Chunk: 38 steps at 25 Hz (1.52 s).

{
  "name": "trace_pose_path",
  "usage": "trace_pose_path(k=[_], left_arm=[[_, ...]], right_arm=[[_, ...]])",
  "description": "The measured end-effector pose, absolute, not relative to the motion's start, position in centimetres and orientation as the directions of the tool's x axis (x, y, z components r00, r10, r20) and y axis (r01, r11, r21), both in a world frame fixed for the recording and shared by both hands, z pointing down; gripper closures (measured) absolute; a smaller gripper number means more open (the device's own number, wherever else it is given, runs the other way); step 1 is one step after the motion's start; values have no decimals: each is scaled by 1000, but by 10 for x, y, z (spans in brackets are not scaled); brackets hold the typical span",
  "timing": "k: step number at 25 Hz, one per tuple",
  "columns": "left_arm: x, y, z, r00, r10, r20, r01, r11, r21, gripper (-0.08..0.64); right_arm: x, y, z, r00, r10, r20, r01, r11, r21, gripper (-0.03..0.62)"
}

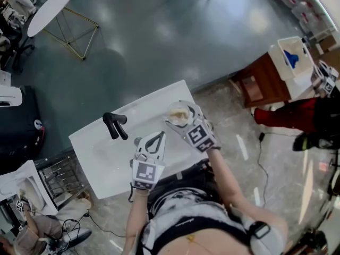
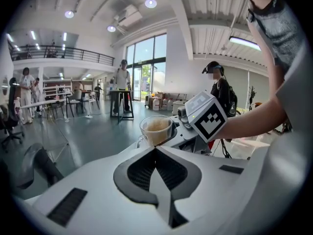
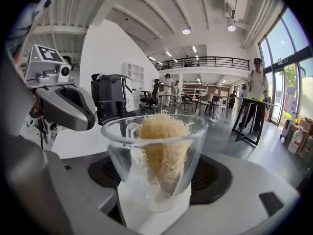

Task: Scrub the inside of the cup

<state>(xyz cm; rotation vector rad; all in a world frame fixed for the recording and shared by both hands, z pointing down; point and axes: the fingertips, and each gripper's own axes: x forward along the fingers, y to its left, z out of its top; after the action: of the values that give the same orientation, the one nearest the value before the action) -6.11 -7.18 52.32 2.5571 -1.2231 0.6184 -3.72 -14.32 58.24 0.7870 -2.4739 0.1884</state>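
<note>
A clear glass cup (image 3: 155,153) with a handle sits between the jaws of my right gripper (image 3: 155,199), which is shut on it. A tan fibrous scrubber (image 3: 162,148) stands upright inside the cup and pokes just above the rim. In the head view the cup (image 1: 179,113) is held over the far part of the white table (image 1: 106,155), with the right gripper (image 1: 183,122) behind it. My left gripper (image 1: 151,141) hovers just left of and nearer than the cup. Its jaws (image 2: 155,150) are shut with nothing between them, and the cup (image 2: 156,129) is straight ahead.
A black upright object (image 1: 114,125) stands on the table's left part, close to the left gripper. Right of the table are a wooden cabinet (image 1: 263,81) with a white bin and a person in red (image 1: 287,115). A wire basket (image 1: 58,177) sits at the table's left end.
</note>
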Motion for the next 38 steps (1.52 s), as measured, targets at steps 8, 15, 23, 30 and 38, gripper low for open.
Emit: trace_pose_path(k=[8, 15, 23, 30, 38], left_arm=[[-59, -82, 542, 555, -662, 503, -789, -610, 67, 552], [-55, -94, 552, 593, -646, 481, -785, -597, 166, 552], [-54, -91, 564, 619, -603, 503, -765, -606, 216, 552], [-54, -89, 572, 617, -592, 519, -768, -597, 231, 552], [-57, -86, 577, 610, -586, 533, -772, -591, 234, 552]], right_arm=[[-40, -165, 603, -690, -483, 539, -570, 822, 7, 204], [-41, -181, 620, -688, -484, 541, -587, 810, -21, 206], [-40, -196, 646, -664, -483, 571, -594, 804, -11, 206], [-36, -209, 658, -659, -495, 567, -611, 792, -18, 207], [-38, -218, 666, -666, -501, 553, -607, 794, -13, 207]])
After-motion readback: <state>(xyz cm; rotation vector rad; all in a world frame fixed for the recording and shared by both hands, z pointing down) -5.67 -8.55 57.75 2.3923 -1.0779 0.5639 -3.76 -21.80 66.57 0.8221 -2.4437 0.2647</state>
